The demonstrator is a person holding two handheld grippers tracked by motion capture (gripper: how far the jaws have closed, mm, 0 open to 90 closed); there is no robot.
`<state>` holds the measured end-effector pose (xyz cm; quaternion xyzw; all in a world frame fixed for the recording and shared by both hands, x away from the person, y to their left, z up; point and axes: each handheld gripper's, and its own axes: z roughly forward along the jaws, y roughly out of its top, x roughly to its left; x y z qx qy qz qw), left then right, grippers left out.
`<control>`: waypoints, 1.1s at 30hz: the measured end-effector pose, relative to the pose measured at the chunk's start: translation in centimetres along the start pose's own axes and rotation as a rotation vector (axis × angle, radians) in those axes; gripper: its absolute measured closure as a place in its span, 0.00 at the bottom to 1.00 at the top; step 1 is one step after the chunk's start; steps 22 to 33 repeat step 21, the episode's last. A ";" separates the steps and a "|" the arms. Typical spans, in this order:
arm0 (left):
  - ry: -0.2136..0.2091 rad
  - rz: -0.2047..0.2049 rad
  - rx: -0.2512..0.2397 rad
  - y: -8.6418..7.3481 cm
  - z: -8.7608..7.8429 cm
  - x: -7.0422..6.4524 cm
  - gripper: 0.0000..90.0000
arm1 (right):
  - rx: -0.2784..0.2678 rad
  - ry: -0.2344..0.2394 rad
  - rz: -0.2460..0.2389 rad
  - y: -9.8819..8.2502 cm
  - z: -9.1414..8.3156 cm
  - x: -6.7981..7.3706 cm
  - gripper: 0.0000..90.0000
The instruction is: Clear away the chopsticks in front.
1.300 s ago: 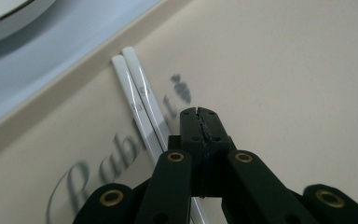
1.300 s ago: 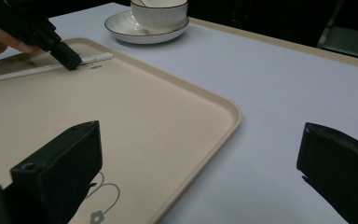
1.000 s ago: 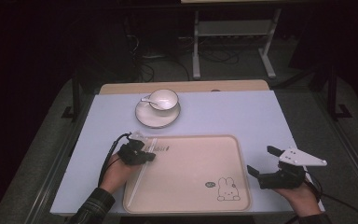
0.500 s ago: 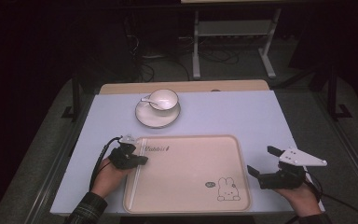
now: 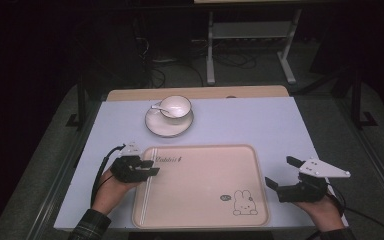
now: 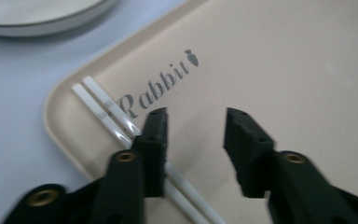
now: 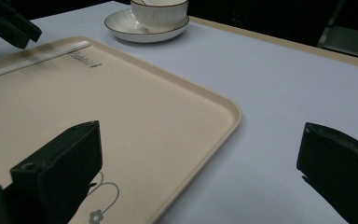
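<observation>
Chopsticks (image 6: 103, 108) now lie released along the tray's (image 5: 200, 225) left edge, my left gripper (image 5: 147, 167) spread and backing off, right gripper (image 5: 285, 175) spread idle.

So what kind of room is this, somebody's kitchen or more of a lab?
More likely a lab or test setup than a kitchen. The table carries just a staged tray and a cup on a saucer, loose cables lie on the floor behind, and the surroundings are dark.

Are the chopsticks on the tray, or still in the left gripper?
On the tray. The white chopsticks lie flat along the edge of the tray; the left gripper hangs over them, jaws apart with nothing between.
</observation>
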<state>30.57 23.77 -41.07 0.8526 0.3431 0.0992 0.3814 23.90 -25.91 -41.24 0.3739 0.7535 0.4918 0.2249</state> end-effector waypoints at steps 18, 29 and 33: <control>0.079 -0.036 -0.205 -4.9 -5.4 -0.3 0.19 | -0.006 0.012 -0.008 0.1 0.2 0.1 0.00; 0.086 -0.038 -0.210 -5.0 -5.6 -0.2 0.19 | -0.007 0.011 -0.010 0.1 0.2 0.1 0.00; 0.086 -0.038 -0.210 -5.0 -5.6 -0.2 0.19 | -0.007 0.011 -0.010 0.1 0.2 0.1 0.00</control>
